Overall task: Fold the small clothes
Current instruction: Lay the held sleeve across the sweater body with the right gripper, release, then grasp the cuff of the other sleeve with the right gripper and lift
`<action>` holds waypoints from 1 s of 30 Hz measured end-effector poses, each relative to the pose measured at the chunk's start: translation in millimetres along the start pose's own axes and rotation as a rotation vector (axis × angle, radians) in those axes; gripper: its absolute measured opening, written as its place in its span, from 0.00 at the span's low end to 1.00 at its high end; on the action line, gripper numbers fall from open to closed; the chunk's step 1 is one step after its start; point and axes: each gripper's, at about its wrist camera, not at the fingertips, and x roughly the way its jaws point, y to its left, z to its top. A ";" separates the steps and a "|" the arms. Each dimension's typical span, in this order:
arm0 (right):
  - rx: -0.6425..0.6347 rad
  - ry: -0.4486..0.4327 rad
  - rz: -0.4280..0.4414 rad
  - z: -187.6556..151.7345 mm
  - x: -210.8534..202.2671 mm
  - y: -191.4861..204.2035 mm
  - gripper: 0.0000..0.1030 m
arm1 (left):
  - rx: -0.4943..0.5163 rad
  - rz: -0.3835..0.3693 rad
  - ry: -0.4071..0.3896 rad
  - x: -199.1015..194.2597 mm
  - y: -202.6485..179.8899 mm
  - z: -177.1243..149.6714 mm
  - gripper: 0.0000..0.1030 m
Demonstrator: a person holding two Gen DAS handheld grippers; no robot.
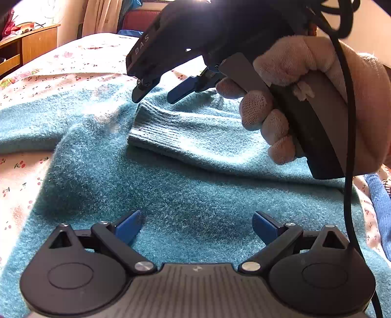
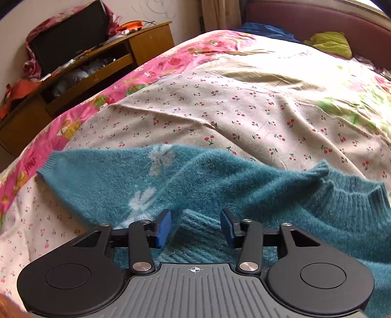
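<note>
A fuzzy teal sweater (image 1: 171, 176) lies on a cherry-print bed sheet (image 1: 73, 63). One sleeve is folded across the body, its ribbed cuff (image 1: 156, 127) resting on top. My left gripper (image 1: 196, 227) is open and empty, just above the sweater's body. My right gripper (image 1: 152, 94), held in a gloved hand (image 1: 281, 117), is open right above that cuff, apart from it. In the right wrist view the right gripper (image 2: 195, 230) is open over the ribbed cuff (image 2: 195, 234). The other sleeve (image 2: 97, 176) stretches out to the left, and the collar (image 2: 352, 195) is at right.
A wooden cabinet (image 2: 73, 80) with clutter stands left of the bed. The maroon headboard (image 2: 317, 22) is at the back, with a yellow-green cloth (image 2: 330, 44) and a blue cloth (image 2: 266, 30). A blue garment (image 1: 378, 208) lies at the right edge. A black cable (image 1: 347, 146) hangs from the right gripper.
</note>
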 end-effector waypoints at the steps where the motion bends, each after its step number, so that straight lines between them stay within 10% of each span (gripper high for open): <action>1: -0.033 0.016 0.015 -1.1 2.9 -1.8 0.49 | -0.001 -0.001 -0.001 -0.2 0.0 0.0 1.00; 9: -0.165 0.034 0.053 -10.3 26.5 -5.5 0.45 | 0.017 0.009 -0.001 1.1 -1.7 -1.6 1.00; 11: -0.160 0.041 0.070 -8.4 25.8 -3.9 0.21 | 0.025 0.014 -0.001 2.0 -3.3 -2.5 1.00; 16: -0.115 0.005 0.039 -5.4 12.2 -6.5 0.07 | 0.035 0.020 -0.003 2.0 -9.5 -3.4 1.00; 22: 0.020 -0.027 0.015 -7.0 18.1 -16.9 0.08 | 0.027 0.015 -0.004 1.4 -8.3 -3.2 1.00; 30: -0.117 -0.022 -0.056 13.0 -6.6 20.0 0.16 | -0.026 -0.019 -0.006 -4.5 1.6 3.0 1.00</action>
